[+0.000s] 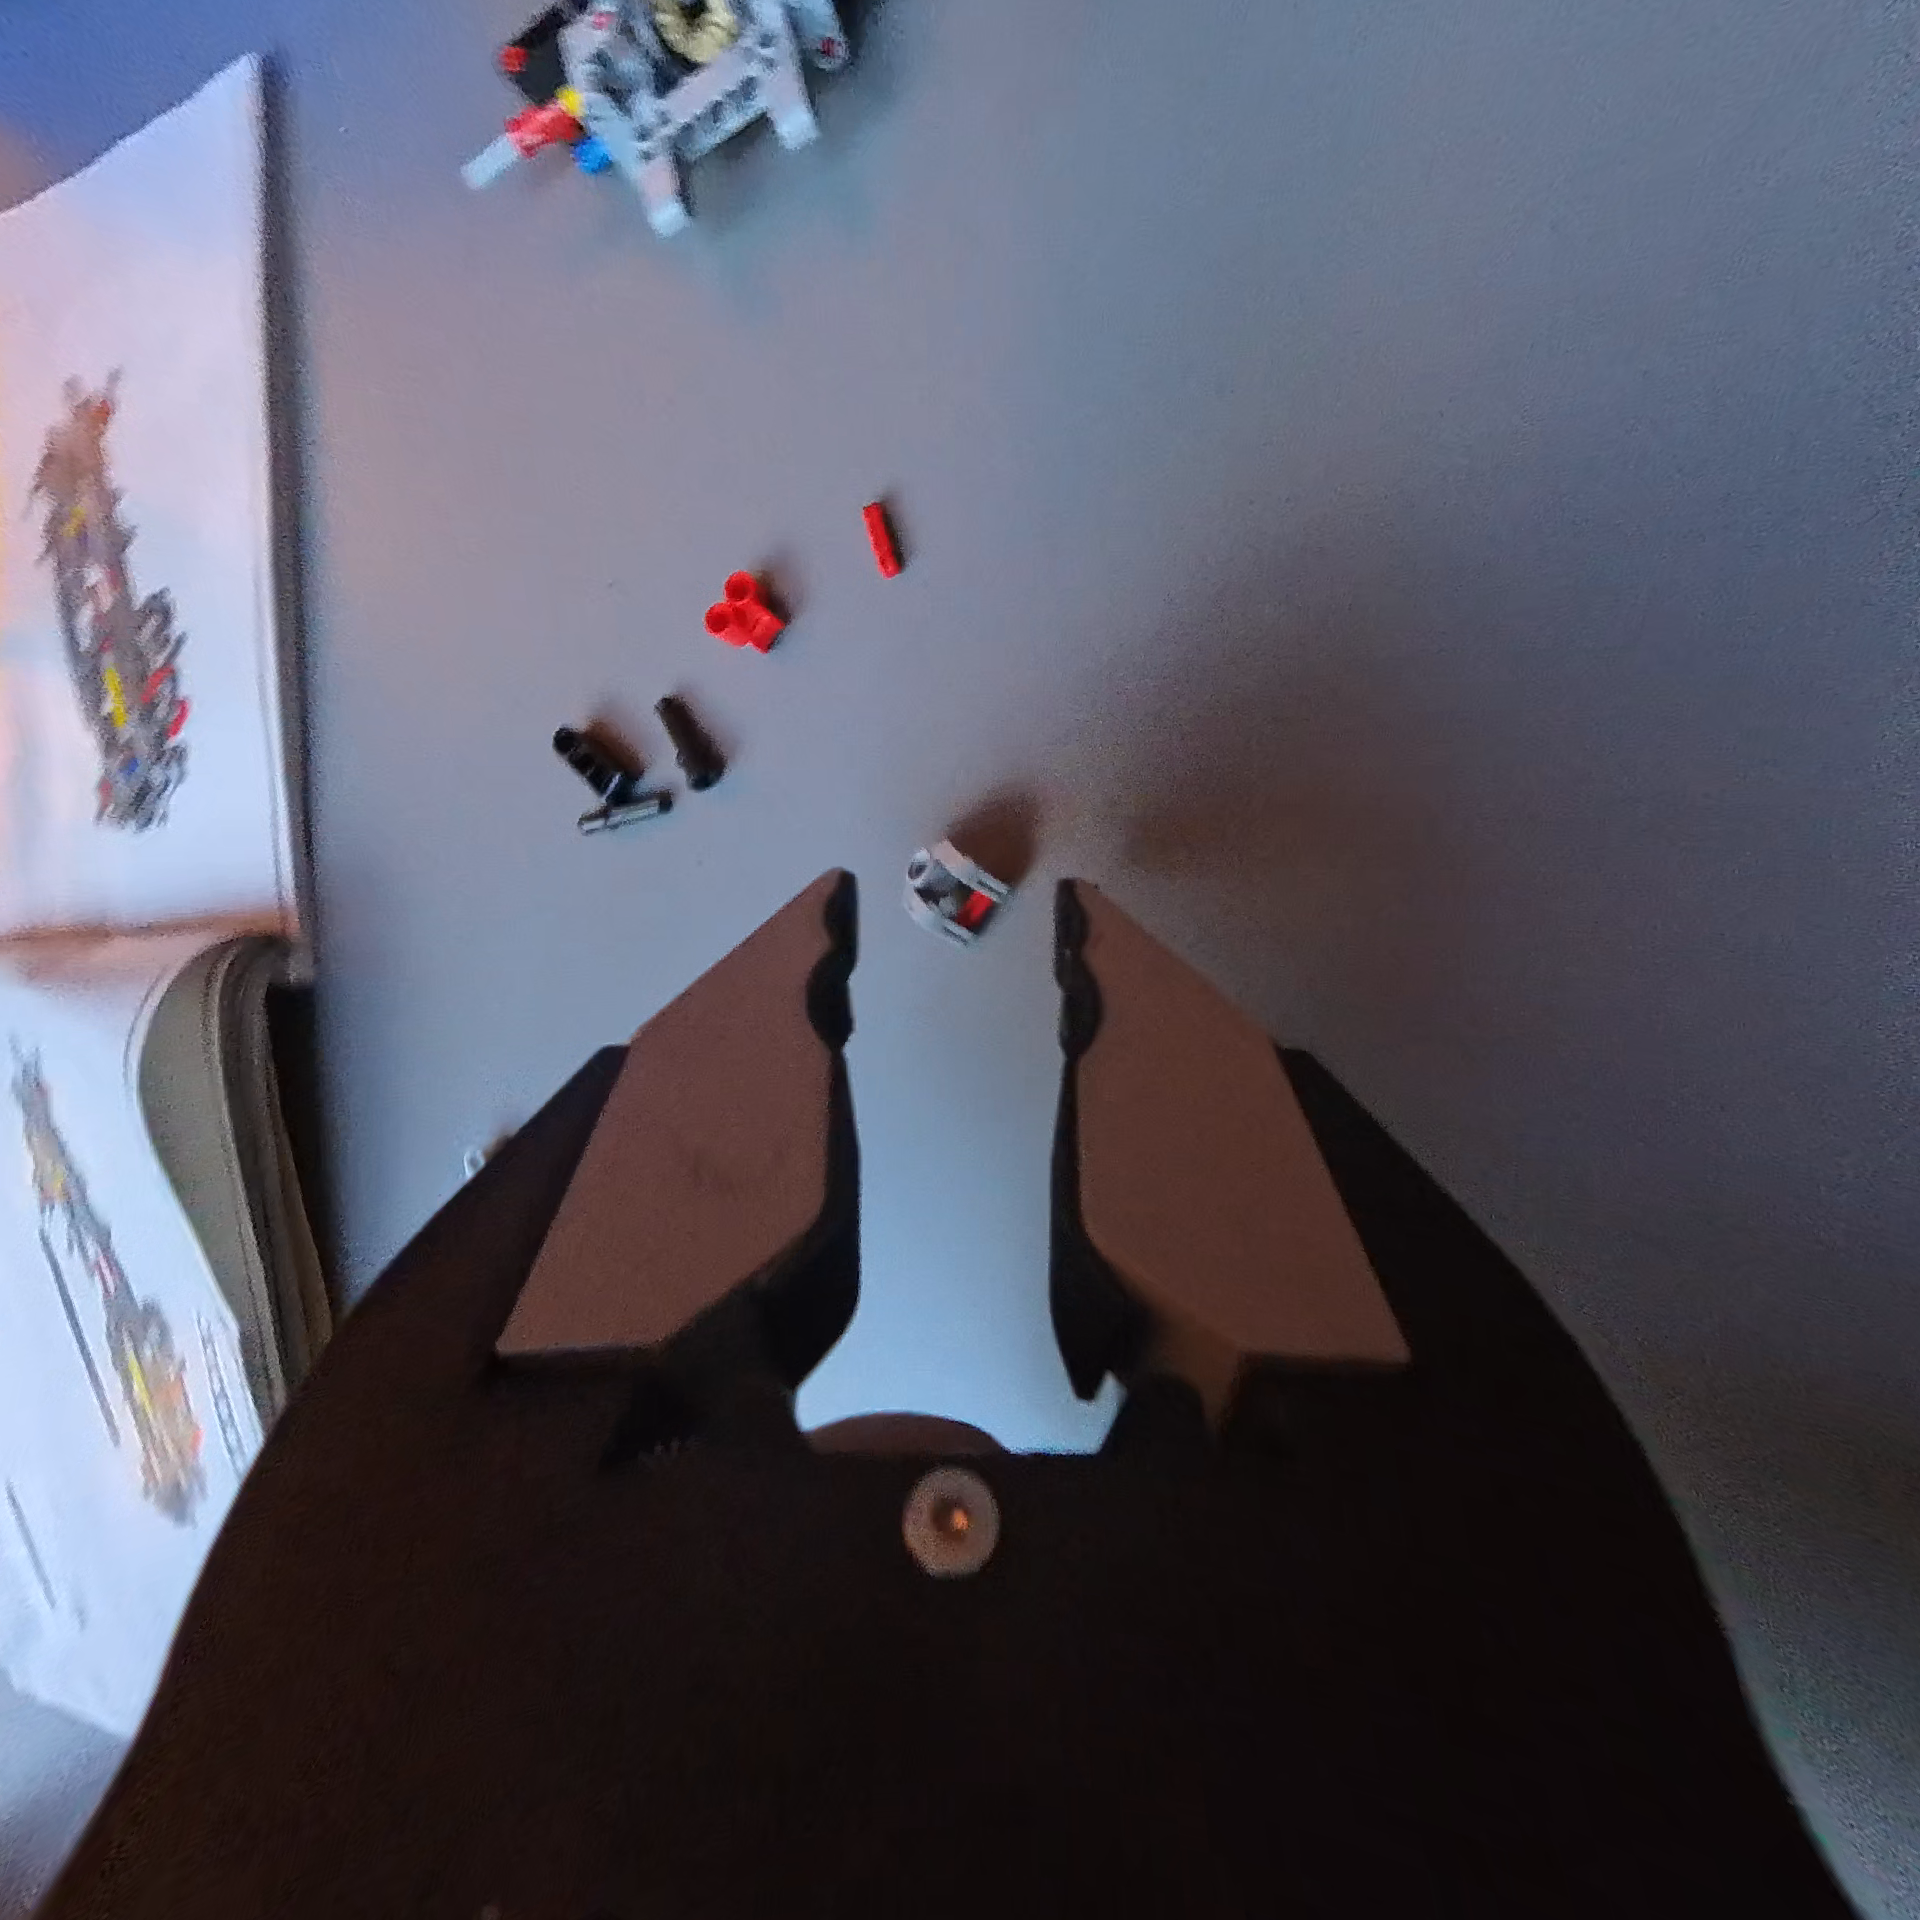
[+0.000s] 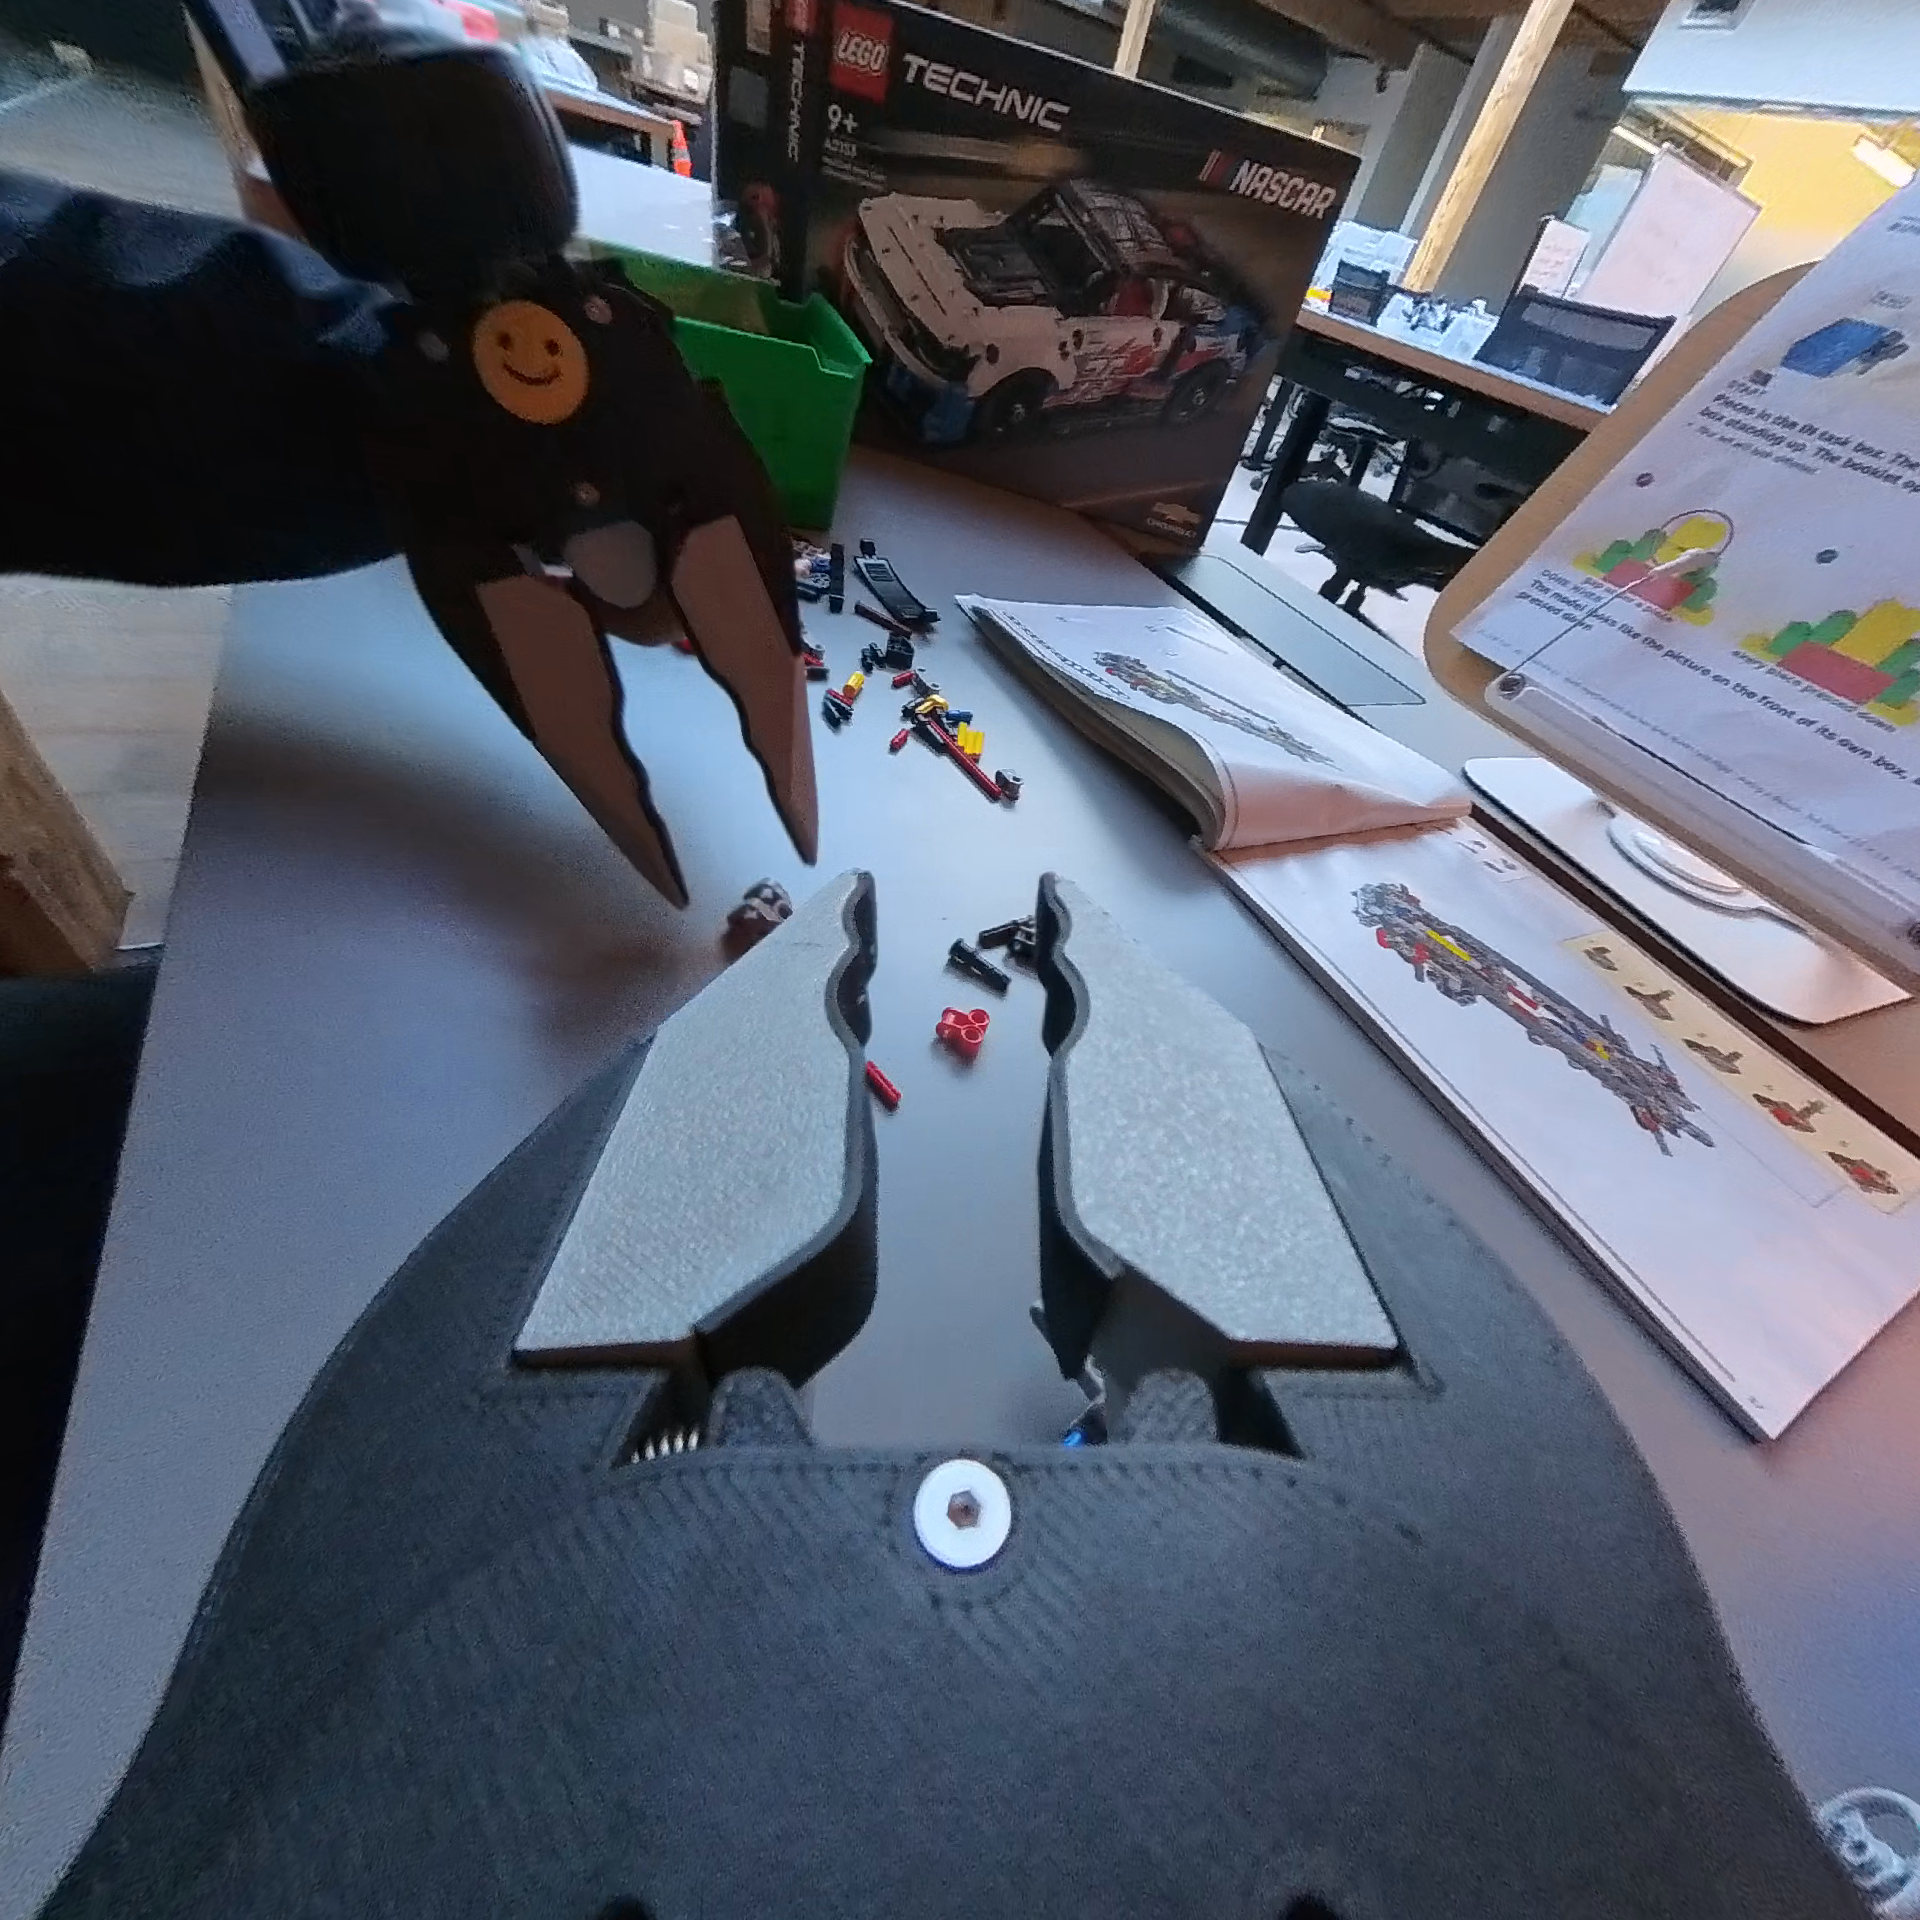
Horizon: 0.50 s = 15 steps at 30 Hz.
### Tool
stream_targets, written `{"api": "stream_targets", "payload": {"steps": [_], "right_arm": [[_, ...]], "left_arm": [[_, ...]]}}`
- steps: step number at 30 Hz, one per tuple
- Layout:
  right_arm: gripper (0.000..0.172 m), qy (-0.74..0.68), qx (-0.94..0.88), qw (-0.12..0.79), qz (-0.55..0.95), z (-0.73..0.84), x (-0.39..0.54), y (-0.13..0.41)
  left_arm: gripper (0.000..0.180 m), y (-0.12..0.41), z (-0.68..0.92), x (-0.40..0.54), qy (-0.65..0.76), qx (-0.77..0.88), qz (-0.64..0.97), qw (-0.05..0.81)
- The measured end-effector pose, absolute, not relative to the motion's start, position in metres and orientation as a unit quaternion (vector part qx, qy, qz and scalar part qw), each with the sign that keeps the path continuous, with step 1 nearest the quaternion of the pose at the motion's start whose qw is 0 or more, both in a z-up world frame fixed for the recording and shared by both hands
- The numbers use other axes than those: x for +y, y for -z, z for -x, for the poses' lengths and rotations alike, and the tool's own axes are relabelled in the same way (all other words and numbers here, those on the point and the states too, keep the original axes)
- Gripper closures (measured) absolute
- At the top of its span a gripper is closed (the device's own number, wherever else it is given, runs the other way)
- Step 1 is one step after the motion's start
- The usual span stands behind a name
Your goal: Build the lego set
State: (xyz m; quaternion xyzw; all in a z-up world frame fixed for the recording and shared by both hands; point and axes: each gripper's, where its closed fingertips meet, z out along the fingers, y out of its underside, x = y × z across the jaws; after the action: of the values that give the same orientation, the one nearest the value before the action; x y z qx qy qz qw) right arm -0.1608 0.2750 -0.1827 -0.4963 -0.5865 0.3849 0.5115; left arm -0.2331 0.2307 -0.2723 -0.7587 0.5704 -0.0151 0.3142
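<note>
While tilted tips-down, left hand-held gripper (image 2: 743, 883) hangs open over small grey piece (image 1: 956, 894) (untouched); right hand-held gripper (image 2: 956, 914) open, bare.

black printed gripper (image 2: 743, 878), wavy-edged grey fingers (image 2: 727, 1143), white screw (image 2: 961, 1510), yellow smiley badge (image 2: 532, 362)

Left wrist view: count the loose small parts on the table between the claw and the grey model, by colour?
Red: 2, a short pin and a three-hole connector
Black: 3, pins clustered together
White with grey and red: 1, a small piece just ahead of the open left claw, untouched
Total: 6
</note>
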Motion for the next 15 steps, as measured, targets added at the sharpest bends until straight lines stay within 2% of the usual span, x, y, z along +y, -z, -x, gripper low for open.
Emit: {"api": "stream_targets", "payload": {"steps": [4, 6, 11, 13, 15], "right_arm": [[0.146, -0.366, -0.591, 0.515, 0.502, 0.160, 0.279, 0.188], [0.147, -0.376, -0.598, 0.493, 0.507, 0.163, 0.274, 0.193], [0.145, -0.389, -0.647, 0.421, 0.503, 0.186, 0.248, 0.217], [0.142, -0.347, -0.673, 0.420, 0.500, 0.201, 0.248, 0.229], [0.137, -0.306, -0.685, 0.444, 0.491, 0.218, 0.255, 0.230]], "left_arm": [[0.163, 0.285, 0.227, 0.233, 0.074, 0.607, 0.743, 0.273], [0.164, 0.285, 0.226, 0.236, 0.095, 0.604, 0.738, 0.286], [0.164, 0.274, 0.231, 0.262, 0.091, 0.517, 0.758, 0.387], [0.165, 0.246, 0.222, 0.269, 0.177, 0.431, 0.763, 0.448], [0.165, 0.214, 0.214, 0.269, 0.316, 0.340, 0.755, 0.463]]}}
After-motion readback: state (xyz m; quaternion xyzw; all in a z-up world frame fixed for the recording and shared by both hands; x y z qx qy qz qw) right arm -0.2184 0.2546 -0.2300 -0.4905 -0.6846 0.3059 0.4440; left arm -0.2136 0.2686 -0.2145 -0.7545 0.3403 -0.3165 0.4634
